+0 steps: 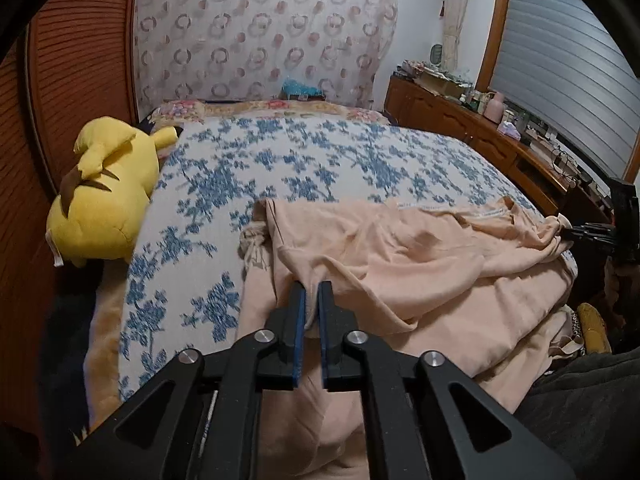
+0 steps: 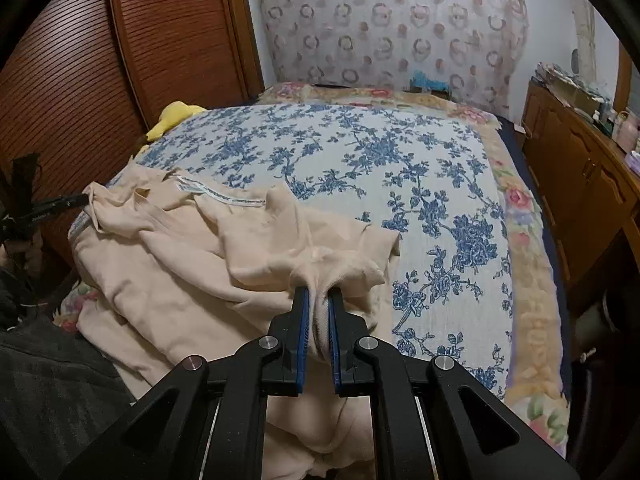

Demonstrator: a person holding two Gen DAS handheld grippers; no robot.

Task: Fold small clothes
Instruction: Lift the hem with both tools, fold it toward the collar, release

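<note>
With left tool [image 1: 313, 286] and right tool [image 2: 319, 292] each clamped on the crumpled peach knit garment [image 1: 420, 256], pull apart evenly, then lay flat on the blue-flowered bed [image 2: 380, 160].

garment's white label strip [image 2: 224, 196], print too blurred to read

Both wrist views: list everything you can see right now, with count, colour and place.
Garment: one, peach, crumpled on the near part of the bed.
Bedspread: one, white with blue flowers, covering the bed.
Plush toy: one, yellow, at the bed's left edge by the wooden wardrobe.
Curtain: one, pale with ring pattern, behind the bed.
Dresser: one, brown wood, cluttered top, right of the bed.
Left claw: black, blue pads, shut on garment.
Right claw: black, blue pads, shut on garment.
</note>
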